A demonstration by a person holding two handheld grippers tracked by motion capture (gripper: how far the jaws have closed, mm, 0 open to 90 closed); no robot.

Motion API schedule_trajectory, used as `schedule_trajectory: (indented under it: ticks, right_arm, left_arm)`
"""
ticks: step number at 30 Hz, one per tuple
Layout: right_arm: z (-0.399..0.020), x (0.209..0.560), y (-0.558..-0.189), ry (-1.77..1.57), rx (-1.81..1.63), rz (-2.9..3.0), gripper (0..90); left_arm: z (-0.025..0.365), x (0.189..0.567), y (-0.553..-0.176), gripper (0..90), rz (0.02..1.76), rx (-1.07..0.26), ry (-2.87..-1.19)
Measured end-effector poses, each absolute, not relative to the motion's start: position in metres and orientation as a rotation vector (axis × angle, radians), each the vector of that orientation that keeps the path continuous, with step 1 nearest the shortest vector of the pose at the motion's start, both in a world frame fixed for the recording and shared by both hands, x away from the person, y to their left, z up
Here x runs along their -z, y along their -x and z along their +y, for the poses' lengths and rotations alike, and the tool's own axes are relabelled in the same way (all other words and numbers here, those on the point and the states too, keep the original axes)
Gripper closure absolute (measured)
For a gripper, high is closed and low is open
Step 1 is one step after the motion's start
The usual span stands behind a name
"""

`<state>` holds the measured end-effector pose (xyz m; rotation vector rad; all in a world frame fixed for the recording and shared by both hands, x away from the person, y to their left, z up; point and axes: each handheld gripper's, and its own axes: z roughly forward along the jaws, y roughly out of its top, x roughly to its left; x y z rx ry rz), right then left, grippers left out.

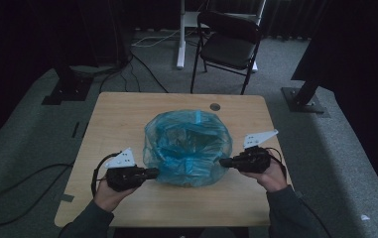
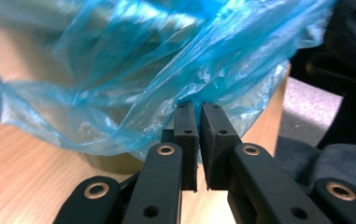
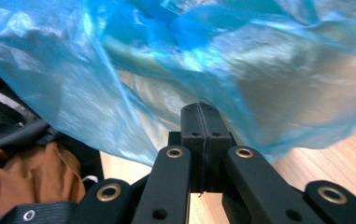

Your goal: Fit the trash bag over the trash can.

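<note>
1. The thin, crinkled blue plastic bag (image 1: 187,148) is sitting in the middle of the frame, on the light wooden table (image 1: 122,119).
2. The left gripper (image 1: 153,172) is pinching the bag's lower left edge; its jaws are nearly together on the film.
3. The right gripper (image 1: 223,162) is clamping the right edge, probably for spreading the mouth.
4. Something greenish is lying inside; I cannot tell what.

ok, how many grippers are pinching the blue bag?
2. The left gripper is shut on the blue bag at its left edge; the right gripper is shut on its right edge.
</note>
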<state>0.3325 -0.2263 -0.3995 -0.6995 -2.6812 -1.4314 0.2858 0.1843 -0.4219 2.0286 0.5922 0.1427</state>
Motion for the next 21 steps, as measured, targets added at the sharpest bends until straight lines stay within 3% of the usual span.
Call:
schedule_trajectory:
  ticks: [5,10,15,21]
  right_arm:
    - [-0.228,0.399,-0.335,0.744,1.429,-2.694,90.0]
    - [-0.237,0.389,-0.333,0.753,1.504,-2.683,85.7]
    - [-0.249,0.372,-0.335,0.798,1.610,-2.668,78.5]
    - [-0.255,0.359,-0.348,0.877,1.710,-2.647,75.9]
  left_arm:
    - [0.193,0.426,-0.291,80.0,0.652,-0.161,-2.026]
    - [0.208,0.420,-0.289,68.4,0.672,-0.176,-1.968]
    - [0.220,0.404,-0.288,65.1,0.676,-0.234,-1.924]
    - [0.220,0.392,-0.301,63.4,0.705,-0.297,-1.891]
